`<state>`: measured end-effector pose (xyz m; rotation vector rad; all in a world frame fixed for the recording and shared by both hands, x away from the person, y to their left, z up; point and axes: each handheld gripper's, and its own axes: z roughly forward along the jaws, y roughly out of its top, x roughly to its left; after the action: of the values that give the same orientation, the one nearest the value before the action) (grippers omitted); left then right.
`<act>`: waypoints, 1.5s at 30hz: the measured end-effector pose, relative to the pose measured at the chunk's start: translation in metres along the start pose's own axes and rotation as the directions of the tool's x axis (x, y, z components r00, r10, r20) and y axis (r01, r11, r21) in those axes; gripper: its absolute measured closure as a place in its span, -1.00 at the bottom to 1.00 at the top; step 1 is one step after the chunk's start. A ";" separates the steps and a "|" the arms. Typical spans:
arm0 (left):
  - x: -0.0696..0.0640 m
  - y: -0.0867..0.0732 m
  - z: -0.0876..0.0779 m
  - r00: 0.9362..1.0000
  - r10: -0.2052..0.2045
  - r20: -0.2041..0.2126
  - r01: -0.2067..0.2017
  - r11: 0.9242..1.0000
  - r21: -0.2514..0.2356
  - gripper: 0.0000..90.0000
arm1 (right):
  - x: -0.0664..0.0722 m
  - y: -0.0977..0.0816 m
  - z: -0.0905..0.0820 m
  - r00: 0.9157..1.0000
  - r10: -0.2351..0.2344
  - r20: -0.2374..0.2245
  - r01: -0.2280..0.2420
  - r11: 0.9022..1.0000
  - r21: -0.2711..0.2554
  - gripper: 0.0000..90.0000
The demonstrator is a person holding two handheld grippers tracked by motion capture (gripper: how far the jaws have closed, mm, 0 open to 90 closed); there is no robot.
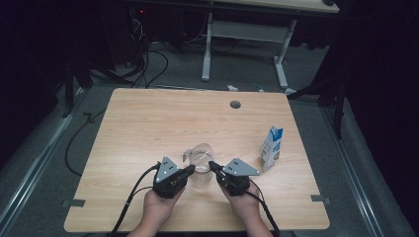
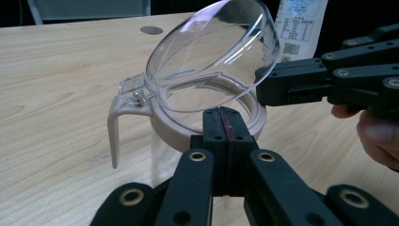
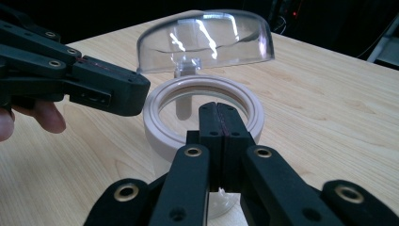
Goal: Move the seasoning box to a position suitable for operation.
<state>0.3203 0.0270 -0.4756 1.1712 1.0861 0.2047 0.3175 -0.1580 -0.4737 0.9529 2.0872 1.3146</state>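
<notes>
Down in the lower middle of the high view, a clear jug (image 1: 201, 163) stood on the wooden worktop (image 1: 148, 128), and I had a gripper on either side of it. My left gripper (image 1: 190, 170) sat at the jug's left and my right gripper (image 1: 213, 165) at its right, both tips against the rim. In the left gripper view, the left gripper's jaws were pressed together at the near edge of the jug's beige collar (image 2: 165, 129), at the bottom centre of the frame, gripping nothing that I could see. The domed clear lid (image 2: 211, 52) stood tilted up on its hinge in the upper middle, with the right gripper's tip touching its edge from the right. The jug's handle (image 2: 113, 132) hung down at the left. In the right gripper view, the right gripper's jaws were likewise closed together at the collar. A milk carton (image 1: 272, 148) stood upright to the right of the jug, well apart.
</notes>
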 end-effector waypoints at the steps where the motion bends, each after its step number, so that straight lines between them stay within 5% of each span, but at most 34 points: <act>1: 0.000 0.000 0.000 1.000 -0.002 0.000 0.002 1.000 -0.002 1.00 | 0.000 0.000 0.000 1.000 -0.001 0.000 0.001 1.000 -0.001 1.00; 31: 0.006 0.011 0.003 0.999 -0.030 -0.014 0.029 0.997 -0.066 1.00 | 0.001 -0.003 0.001 0.999 -0.033 0.007 0.033 0.999 -0.020 1.00; 35: 0.008 0.014 0.003 1.000 -0.024 -0.012 0.023 0.997 -0.073 1.00 | 0.001 -0.003 0.000 0.999 -0.033 0.004 0.033 0.999 -0.019 1.00; 37: 0.011 0.016 0.000 1.000 0.018 -0.014 -0.018 0.999 -0.034 1.00 | 0.001 -0.003 0.000 1.000 -0.031 0.002 0.031 0.999 -0.022 1.00; 38: 0.008 0.017 0.003 0.999 -0.039 -0.022 0.037 0.996 -0.084 1.00 | 0.001 -0.004 0.000 0.999 -0.032 0.003 0.032 0.999 -0.023 1.00; 45: 0.011 0.017 0.004 0.999 -0.032 -0.031 0.030 0.996 -0.083 1.00 | 0.000 -0.004 0.000 0.999 -0.036 0.002 0.036 0.999 -0.020 1.00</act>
<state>0.3352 0.0390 -0.4681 1.0800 1.1133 0.2425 0.3161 -0.1590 -0.4769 0.9041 2.0760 1.3137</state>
